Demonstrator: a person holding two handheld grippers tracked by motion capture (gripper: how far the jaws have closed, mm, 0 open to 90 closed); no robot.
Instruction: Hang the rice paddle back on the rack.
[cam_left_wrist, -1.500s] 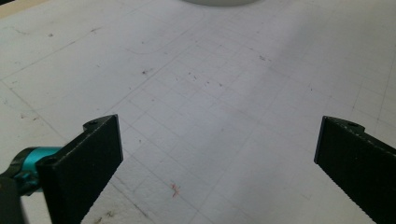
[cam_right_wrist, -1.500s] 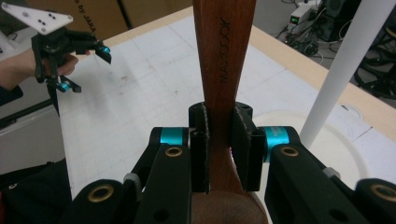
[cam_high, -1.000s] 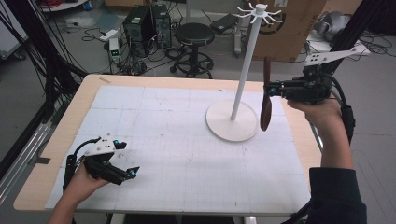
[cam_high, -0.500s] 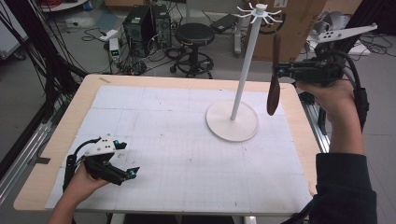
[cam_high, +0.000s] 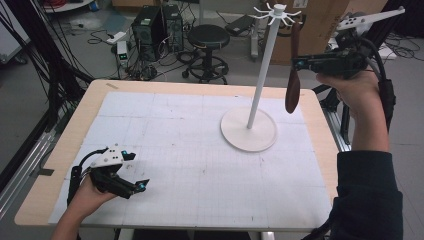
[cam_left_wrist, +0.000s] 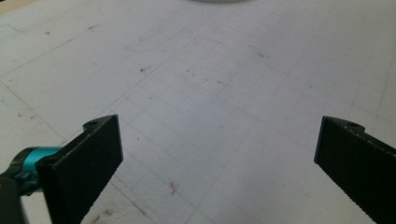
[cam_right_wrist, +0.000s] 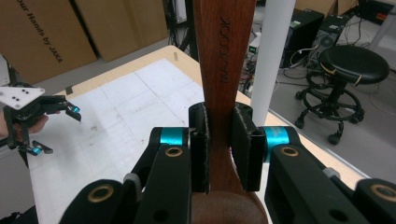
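A pale wooden table (cam_high: 65, 150) covered with a gridded white mat (cam_high: 190, 150) stands in a workshop cluttered with cables, cardboard boxes and a black stool (cam_high: 207, 37) at twelve o'clock. We hold the right gripper (cam_high: 299, 63) high at two o'clock, its jaws pinching the handle of a brown wooden spoon (cam_high: 293, 75) that hangs bowl-down in the air just beside the pole of the white hook stand (cam_high: 260, 85), the handle tip near the hooks at the top. Our left gripper (cam_high: 140, 170) rests low at seven o'clock, its jaws spread wide over bare mat.
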